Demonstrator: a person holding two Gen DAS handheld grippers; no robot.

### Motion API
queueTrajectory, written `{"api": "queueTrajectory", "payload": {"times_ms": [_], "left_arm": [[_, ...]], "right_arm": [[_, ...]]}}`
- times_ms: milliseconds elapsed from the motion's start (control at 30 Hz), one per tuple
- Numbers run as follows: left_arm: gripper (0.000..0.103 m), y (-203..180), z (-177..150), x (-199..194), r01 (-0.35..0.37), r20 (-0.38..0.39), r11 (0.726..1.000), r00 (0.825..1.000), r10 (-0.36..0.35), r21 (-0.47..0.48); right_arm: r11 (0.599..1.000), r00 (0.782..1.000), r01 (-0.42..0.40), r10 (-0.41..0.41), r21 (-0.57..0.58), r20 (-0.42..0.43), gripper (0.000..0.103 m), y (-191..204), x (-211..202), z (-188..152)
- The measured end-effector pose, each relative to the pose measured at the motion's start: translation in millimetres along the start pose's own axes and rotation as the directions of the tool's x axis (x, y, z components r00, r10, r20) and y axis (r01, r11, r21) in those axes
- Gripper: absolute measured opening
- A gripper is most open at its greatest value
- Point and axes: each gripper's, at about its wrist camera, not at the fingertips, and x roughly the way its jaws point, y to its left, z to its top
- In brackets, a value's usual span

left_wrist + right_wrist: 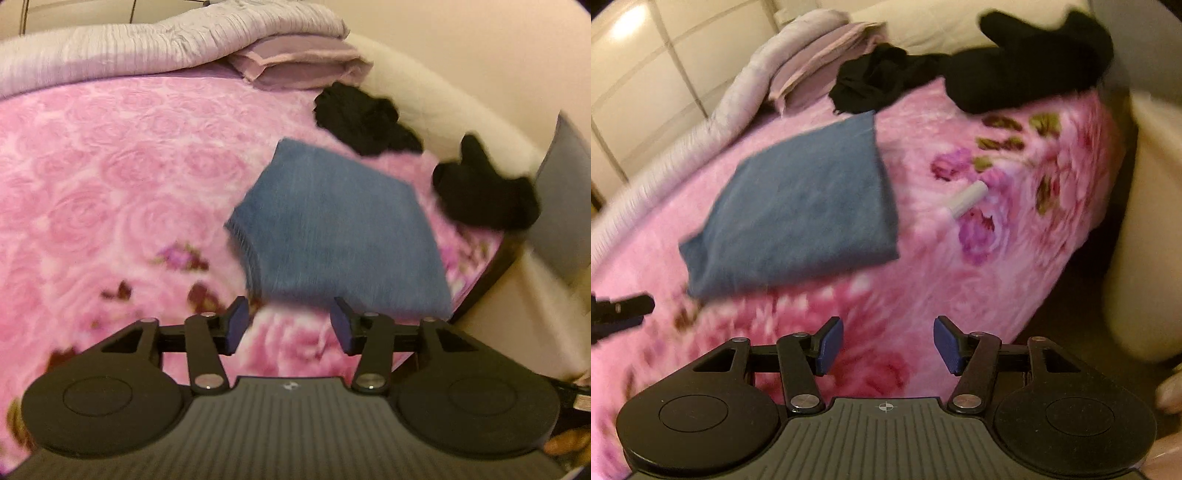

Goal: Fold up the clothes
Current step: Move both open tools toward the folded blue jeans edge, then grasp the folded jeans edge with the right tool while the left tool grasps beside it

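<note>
Hovering above the bed, the left gripper (289, 325) has its jaws spread apart with nothing between them; its blue pads (341, 325) sit just short of the near edge of the folded blue garment (332, 229). The right gripper (888, 345) is likewise released and empty, held over bare blanket with the folded blue garment (798, 210) ahead and to its left. Part of the left gripper's black finger (624, 308) enters the right wrist view at the left edge, near the garment's lower corner. Fingertips of the person show at the lower right corner of both views.

The garment lies flat on the pink rose-patterned blanket (110, 166), a roughly rectangular fold of soft, knit-looking fabric; ribbed edging shows on its left side in the left wrist view. Both views are motion-blurred, so finer detail cannot be told.

Beyond the garment lie two crumpled black garments: one (365, 118) near the far corner of the fold, the other (484, 192) nearer the bed's right edge. A small white cylinder (967, 199) rests on the blanket to the right of the fold, apart from it. At the head of the bed are a ribbed lilac quilt (147, 48) and folded mauve cloth (303, 62) tucked under it. A cream padded surround (1137, 258) borders the bed.
</note>
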Motion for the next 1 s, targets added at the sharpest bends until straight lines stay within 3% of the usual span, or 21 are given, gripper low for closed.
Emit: {"api": "queueTrajectory", "payload": {"times_ms": [167, 267, 500, 733, 900, 1000], "left_arm": [[0.055, 31.5, 33.5, 20.6, 0.105, 0.021, 0.993, 0.994, -0.103, -0.061], [0.056, 46.6, 59.4, 51.7, 0.126, -0.006, 0.990, 0.992, -0.127, -0.065], [0.056, 90.8, 82.8, 122.6, 0.186, -0.104, 0.966, 0.973, -0.207, -0.179], [0.056, 112.4, 85.4, 167.2, 0.311, -0.129, 0.907, 0.925, -0.358, -0.285], [0.057, 121.3, 76.9, 188.3, 0.440, -0.070, 0.787, 0.854, -0.516, -0.431], [0.057, 117.5, 72.2, 199.6, 0.447, -0.075, 0.772, 0.844, -0.532, -0.452]], "right_arm": [[0.973, 0.981, -0.195, 0.192, 0.125, 0.037, 0.059, -37.7, 9.8, 54.4], [0.954, 0.964, -0.266, 0.265, 0.138, 0.028, 0.069, -48.6, 28.6, 89.1], [0.941, 0.944, -0.303, 0.318, 0.154, -0.088, 0.073, -51.1, 92.9, 143.8], [0.908, 0.907, -0.329, 0.380, 0.258, -0.182, 0.073, -54.3, 145.5, 159.3], [0.867, 0.873, -0.379, 0.451, 0.322, -0.188, 0.073, -63.1, 159.2, 164.9], [0.838, 0.845, -0.422, 0.502, 0.347, -0.183, 0.071, -68.4, 164.7, 165.7]]}}
